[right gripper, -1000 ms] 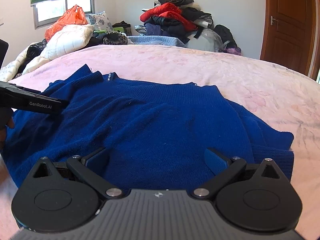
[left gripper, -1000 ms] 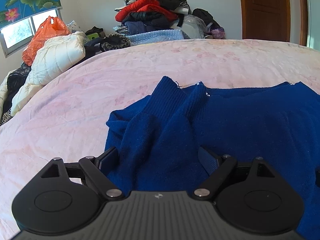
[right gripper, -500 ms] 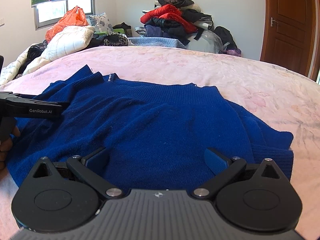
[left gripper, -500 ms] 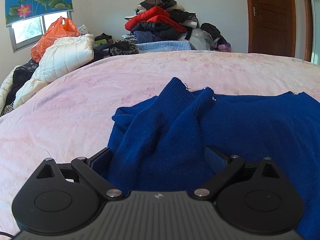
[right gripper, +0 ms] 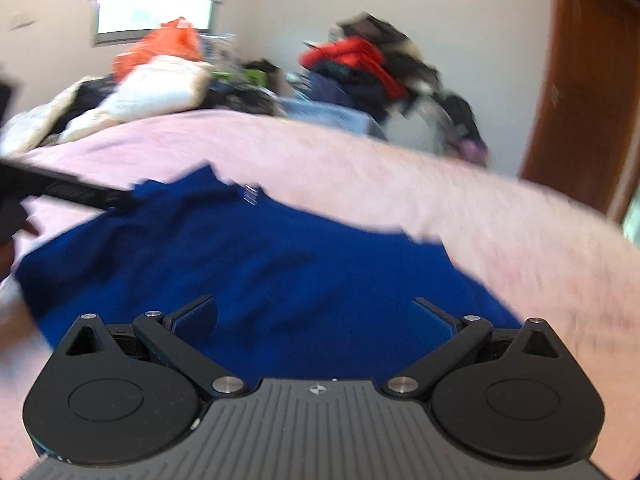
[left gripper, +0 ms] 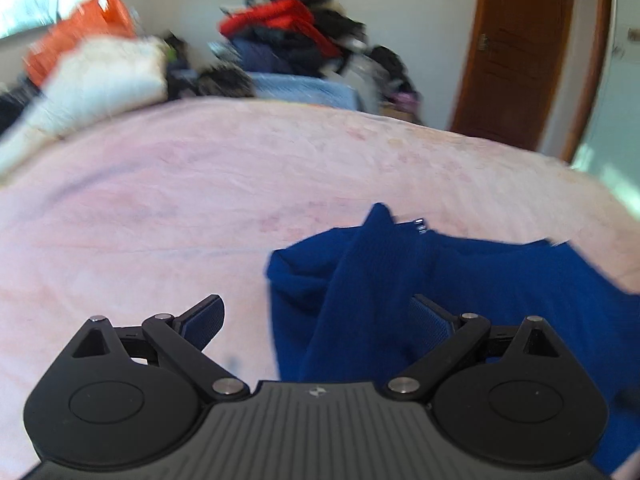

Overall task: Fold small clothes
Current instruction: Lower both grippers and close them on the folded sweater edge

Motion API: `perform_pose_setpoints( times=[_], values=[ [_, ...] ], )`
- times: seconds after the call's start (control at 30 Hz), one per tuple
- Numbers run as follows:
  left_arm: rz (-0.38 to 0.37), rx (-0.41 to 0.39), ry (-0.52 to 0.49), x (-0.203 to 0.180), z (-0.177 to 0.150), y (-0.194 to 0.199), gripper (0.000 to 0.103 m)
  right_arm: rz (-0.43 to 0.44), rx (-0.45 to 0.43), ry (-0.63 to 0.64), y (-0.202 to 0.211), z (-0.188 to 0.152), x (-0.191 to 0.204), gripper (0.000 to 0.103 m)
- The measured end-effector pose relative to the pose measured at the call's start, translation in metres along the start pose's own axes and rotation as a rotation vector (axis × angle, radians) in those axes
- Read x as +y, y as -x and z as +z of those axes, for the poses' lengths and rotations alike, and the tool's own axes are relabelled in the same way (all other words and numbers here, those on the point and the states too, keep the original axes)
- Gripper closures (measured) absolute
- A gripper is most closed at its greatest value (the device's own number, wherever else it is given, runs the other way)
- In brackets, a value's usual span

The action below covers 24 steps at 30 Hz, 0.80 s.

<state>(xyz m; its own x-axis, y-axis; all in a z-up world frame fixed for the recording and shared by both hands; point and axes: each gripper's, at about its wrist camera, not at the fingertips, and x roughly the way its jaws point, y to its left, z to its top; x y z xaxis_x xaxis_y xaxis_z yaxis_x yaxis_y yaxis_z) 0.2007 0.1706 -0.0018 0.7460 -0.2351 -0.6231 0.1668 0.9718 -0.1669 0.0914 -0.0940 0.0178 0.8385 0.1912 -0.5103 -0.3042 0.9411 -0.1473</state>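
Observation:
A dark blue knitted sweater (right gripper: 256, 264) lies spread on the pink bedspread (right gripper: 400, 184). In the left wrist view its bunched left sleeve and edge (left gripper: 360, 280) lie in front of the open left gripper (left gripper: 316, 320); the right finger is over the cloth, the left finger over bare bedspread. The right gripper (right gripper: 314, 316) is open and empty, low over the sweater's body. The left gripper's black finger (right gripper: 80, 194) also shows in the right wrist view, at the sweater's far left edge. Both views are motion-blurred.
A heap of clothes (right gripper: 372, 68) stands at the far side of the bed. A white padded jacket (right gripper: 160, 92) and an orange bag (right gripper: 168, 46) lie at the back left. A brown door (left gripper: 520, 52) is at the right.
Both grippers have swung to the left, so the sweater now sits further right in the left view. The left gripper's left finger has come off the cloth. Both stay open.

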Motion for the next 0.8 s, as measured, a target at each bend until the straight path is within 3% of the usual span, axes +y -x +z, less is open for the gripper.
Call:
perform_pose_setpoints(
  times=[0.17, 0.27, 0.4, 0.47, 0.67, 0.73, 0.77, 0.8],
  values=[
    [-0.131, 0.085, 0.141, 0.042, 0.023, -0.033, 0.004, 0.14, 0.02, 0.169, 0.004, 0.015, 0.065, 0.001],
    [-0.281, 0.148, 0.202, 0.058, 0.027, -0.048, 0.004, 0.168, 0.049, 0.275, 0.002, 0.007, 0.105, 0.001],
    [-0.34, 0.235, 0.178, 0.052, 0.026, -0.07, 0.004, 0.133, 0.066, 0.433, 0.0, -0.01, 0.148, 0.001],
    [-0.339, 0.227, 0.15, 0.045, 0.027, -0.073, 0.002, 0.09, 0.03, 0.465, 0.0, -0.015, 0.159, 0.001],
    [-0.426, 0.252, 0.219, 0.032, 0.036, -0.093, 0.002, -0.047, -0.03, 0.504, -0.025, -0.006, 0.17, 0.001],
    [-0.419, 0.247, 0.189, 0.023, 0.038, -0.097, 0.004, -0.091, -0.048, 0.531, -0.036, -0.001, 0.175, 0.001],
    [-0.407, 0.24, 0.178, 0.019, 0.039, -0.098, 0.006, -0.105, -0.058, 0.544, -0.04, 0.002, 0.178, 0.001],
    [-0.397, 0.235, 0.168, 0.016, 0.039, -0.099, 0.021, -0.113, -0.07, 0.557, -0.044, 0.003, 0.182, 0.003]
  ],
)
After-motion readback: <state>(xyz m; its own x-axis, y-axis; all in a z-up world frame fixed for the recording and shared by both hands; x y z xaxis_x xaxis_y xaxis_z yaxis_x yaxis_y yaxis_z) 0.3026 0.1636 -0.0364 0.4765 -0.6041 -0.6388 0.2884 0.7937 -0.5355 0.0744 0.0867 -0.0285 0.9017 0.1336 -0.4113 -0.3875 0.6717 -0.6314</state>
